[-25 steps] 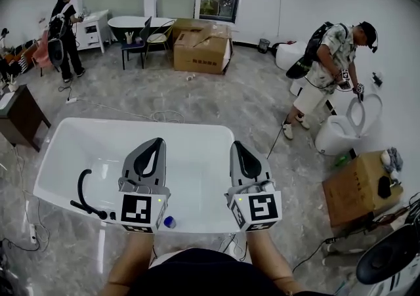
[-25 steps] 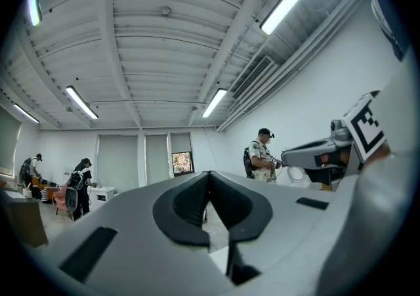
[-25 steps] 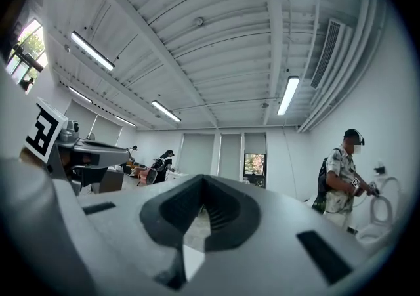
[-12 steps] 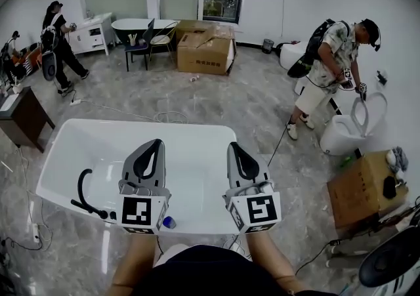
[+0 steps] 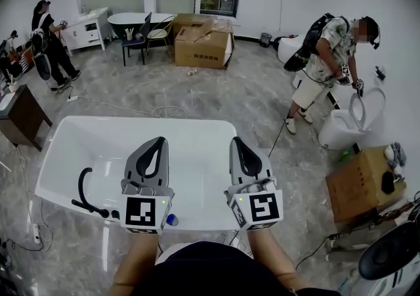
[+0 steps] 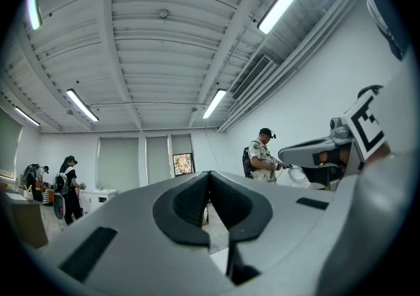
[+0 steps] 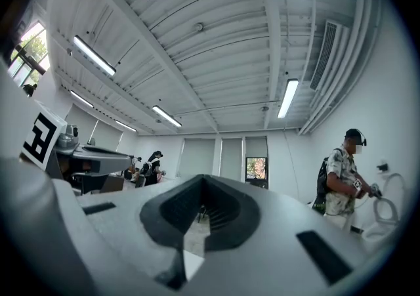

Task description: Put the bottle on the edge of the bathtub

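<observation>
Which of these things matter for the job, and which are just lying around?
For the job: bathtub, small blue thing at its near rim (possibly the bottle), left gripper, right gripper, both shut and empty.
Just about: cardboard box, toilet, chair.

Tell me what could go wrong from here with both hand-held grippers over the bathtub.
1. The small blue object on the near rim of the bathtub is half hidden under the left hand-held gripper, which is shut; lowering it blindly might knock the object into the tub.
2. The black faucet stands on the rim just left of that gripper and could snag it.
</observation>
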A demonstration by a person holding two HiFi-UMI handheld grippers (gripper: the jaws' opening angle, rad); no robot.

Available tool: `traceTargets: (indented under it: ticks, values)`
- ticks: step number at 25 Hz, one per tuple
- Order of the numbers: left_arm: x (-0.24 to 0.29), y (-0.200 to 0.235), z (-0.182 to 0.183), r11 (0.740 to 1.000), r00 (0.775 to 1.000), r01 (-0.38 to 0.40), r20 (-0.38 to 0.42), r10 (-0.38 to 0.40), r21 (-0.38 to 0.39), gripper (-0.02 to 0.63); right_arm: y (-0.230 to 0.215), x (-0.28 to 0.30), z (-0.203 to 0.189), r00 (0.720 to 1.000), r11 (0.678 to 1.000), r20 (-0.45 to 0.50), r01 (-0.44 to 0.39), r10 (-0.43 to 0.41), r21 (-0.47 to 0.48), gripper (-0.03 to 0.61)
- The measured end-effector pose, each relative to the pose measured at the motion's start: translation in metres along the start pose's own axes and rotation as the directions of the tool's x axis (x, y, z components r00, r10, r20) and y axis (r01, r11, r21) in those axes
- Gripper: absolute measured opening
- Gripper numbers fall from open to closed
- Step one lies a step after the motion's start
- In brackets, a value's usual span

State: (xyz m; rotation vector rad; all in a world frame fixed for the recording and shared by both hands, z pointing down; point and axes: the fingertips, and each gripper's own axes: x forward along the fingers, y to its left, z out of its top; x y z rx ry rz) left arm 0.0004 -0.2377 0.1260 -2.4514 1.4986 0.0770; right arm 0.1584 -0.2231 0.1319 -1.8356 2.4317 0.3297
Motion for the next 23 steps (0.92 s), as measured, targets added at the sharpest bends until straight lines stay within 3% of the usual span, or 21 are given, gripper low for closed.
traceTargets:
  ticks: [3, 23]
  values:
    - [-0.001, 0.006, 0.001, 1.000, 1.000, -0.007, 0.002, 0.007, -0.008, 0.003, 0.001, 0.003, 0.002, 1.000, 0.999, -0.001, -0.005, 0.005, 0.038, -0.001]
    - [-0.006, 0.030, -0.010, 0.998, 0.999, 0.054, -0.004, -0.054, -0.024, 0.003, 0.033, 0.019, 0.002, 1.000, 1.000, 0.004, 0.023, -0.023, 0.008, 0.000]
